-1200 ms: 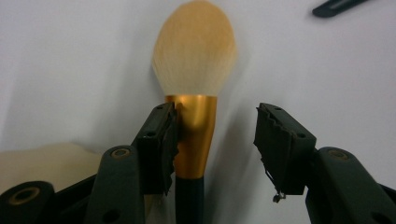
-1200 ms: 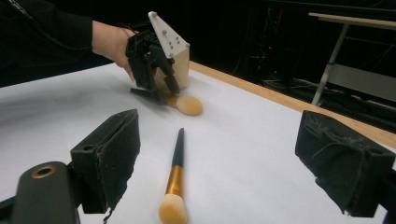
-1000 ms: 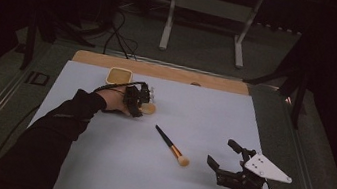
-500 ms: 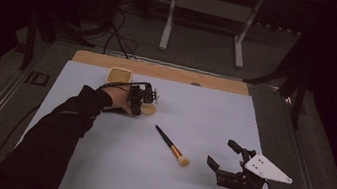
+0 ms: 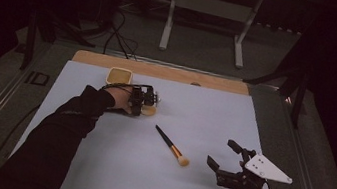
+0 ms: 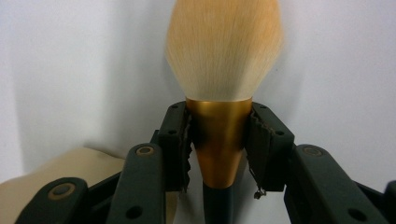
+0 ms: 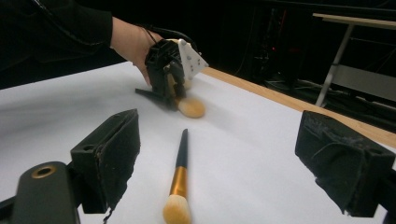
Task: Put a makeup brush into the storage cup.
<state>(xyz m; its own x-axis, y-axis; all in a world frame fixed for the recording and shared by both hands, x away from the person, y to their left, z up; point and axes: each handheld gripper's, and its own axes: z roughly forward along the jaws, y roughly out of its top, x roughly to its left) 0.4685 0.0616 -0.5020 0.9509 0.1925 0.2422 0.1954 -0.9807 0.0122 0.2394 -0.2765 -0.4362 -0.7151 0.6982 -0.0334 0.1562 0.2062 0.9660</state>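
A big powder brush (image 6: 224,51) with tan bristles and a gold ferrule lies on the white mat (image 5: 204,115). My left gripper (image 6: 219,126) has just been closing and its pads now press both sides of the ferrule. In the high view that left gripper (image 5: 144,102) sits at the back left, with the brush head (image 5: 149,110) poking out. A slim black-handled brush (image 5: 169,144) lies mid-mat, also seen as a slim brush (image 7: 180,177) ahead of my right gripper (image 7: 229,154). My right gripper (image 5: 223,154) hovers open at the front right, nothing between its pads.
A shallow tan container (image 5: 119,75) stands just behind the left hand near the wooden table edge (image 5: 160,69). A tan surface (image 6: 70,168) shows beside the left jaws. Table legs and cables sit on the floor beyond.
The left hand has edged slightly to the right over the big brush. The right gripper and the slim brush have stayed put.
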